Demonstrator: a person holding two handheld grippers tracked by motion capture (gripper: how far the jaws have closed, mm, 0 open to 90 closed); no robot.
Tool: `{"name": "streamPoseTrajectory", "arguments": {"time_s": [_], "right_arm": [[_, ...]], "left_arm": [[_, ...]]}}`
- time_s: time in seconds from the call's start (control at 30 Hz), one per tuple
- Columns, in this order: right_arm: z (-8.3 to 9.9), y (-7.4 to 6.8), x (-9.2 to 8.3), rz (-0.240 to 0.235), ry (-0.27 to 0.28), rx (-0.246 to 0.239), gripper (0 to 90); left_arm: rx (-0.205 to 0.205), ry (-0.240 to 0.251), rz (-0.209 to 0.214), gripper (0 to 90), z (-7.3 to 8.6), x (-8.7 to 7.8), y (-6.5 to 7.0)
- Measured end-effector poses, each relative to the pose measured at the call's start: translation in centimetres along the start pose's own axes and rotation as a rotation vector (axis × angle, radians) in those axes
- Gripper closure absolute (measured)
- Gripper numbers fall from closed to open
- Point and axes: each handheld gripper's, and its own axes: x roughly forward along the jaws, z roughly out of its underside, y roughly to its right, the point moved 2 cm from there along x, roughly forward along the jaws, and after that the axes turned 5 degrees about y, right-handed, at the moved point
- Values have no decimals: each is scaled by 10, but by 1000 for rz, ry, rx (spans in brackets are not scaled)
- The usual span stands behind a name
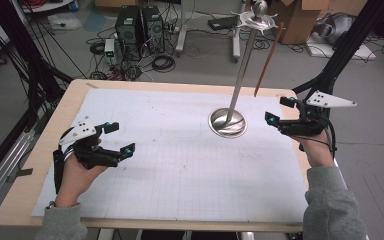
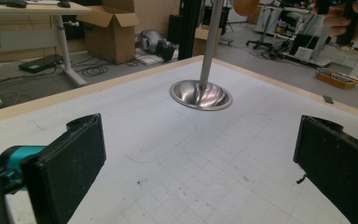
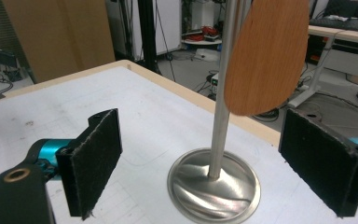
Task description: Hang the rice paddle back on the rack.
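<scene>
Both grippers hover released: left gripper (image 1: 116, 137) at 9 o'clock, right gripper (image 1: 275, 111) at 3 o'clock beside the metal stand (image 1: 227, 122), wooden spatula (image 1: 268, 62) hanging. White gridded tabletop (image 1: 180, 165); cluttered floor (image 1: 190, 55) behind.

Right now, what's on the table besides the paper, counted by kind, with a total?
Metal stand: 1
Wooden spatula, hanging from the stand's top: 1
Grippers, both open and holding nothing: 2, left gripper and right gripper
Total: 4
</scene>
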Motion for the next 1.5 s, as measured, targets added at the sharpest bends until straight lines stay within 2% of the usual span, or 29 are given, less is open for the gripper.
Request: {"name": "streamPoseTrajectory", "arguments": {"time_s": [0.3,0.4,0.67,0.9,1.03,1.13,1.4,1.5], "right_arm": [[22,-4,-11,13,5,17,120],[29,-4,-13,13,10,18,121],[46,-12,-15,2,-16,1,120],[55,-18,-16,-9,-17,-5,120],[60,-19,-19,-19,-2,17,120],[64,-20,-22,-37,34,73,120],[76,-22,-27,-35,45,77,119],[80,-24,-27,-37,27,73,119]], "left_arm": [[-2,-6,-12,26,0,0,-1],[-6,-13,-41,26,1,0,-2],[-8,-9,-34,26,1,0,-2],[-15,-12,-34,26,3,0,-4],[-19,-10,-34,26,4,0,-5],[-19,-7,-28,26,4,1,-4],[-24,-10,-26,26,5,2,-3],[-24,-9,-27,25,5,2,-3]]}}
